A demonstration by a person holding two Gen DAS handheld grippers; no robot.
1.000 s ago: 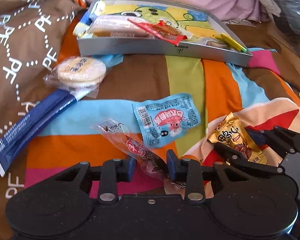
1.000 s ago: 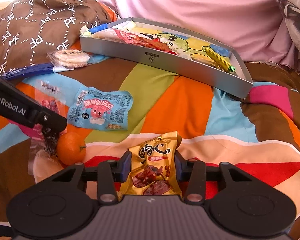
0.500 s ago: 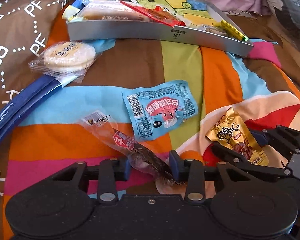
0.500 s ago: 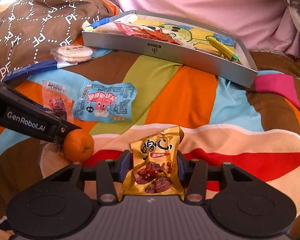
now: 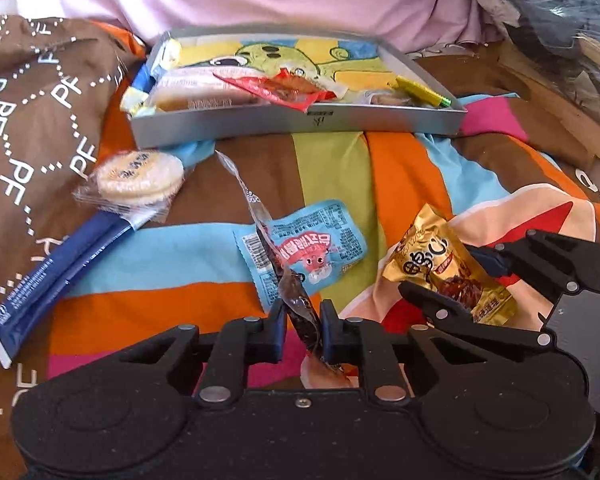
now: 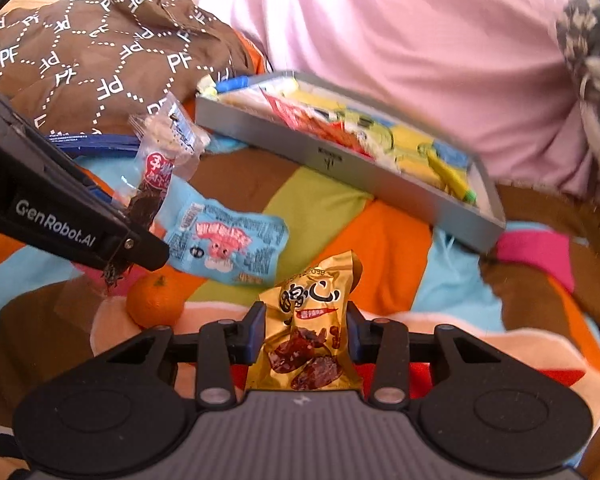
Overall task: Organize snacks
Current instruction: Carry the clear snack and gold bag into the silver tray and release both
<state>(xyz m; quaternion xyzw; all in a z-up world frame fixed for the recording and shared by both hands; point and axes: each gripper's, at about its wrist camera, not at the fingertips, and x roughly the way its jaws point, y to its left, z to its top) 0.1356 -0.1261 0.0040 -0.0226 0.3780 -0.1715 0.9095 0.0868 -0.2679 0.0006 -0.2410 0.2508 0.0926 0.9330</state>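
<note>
Your left hand-held gripper [image 5: 302,326] was clamped on a clear-wrapped dark snack stick [image 5: 278,268], raised off the striped bedspread [image 5: 404,176]. Your right hand-held gripper [image 6: 306,334] pinched a gold jerky packet [image 6: 312,324] (its top edge standing free above the fingers). Just beyond both lay a light-blue snack pouch [image 5: 312,248], with a mandarin [image 6: 156,300] beside it. Farther out sat the grey snack tray [image 5: 300,122], already holding several packets; a wrapped rice cracker [image 5: 140,176] and a blue sachet [image 5: 56,272] lay to its left.
</note>
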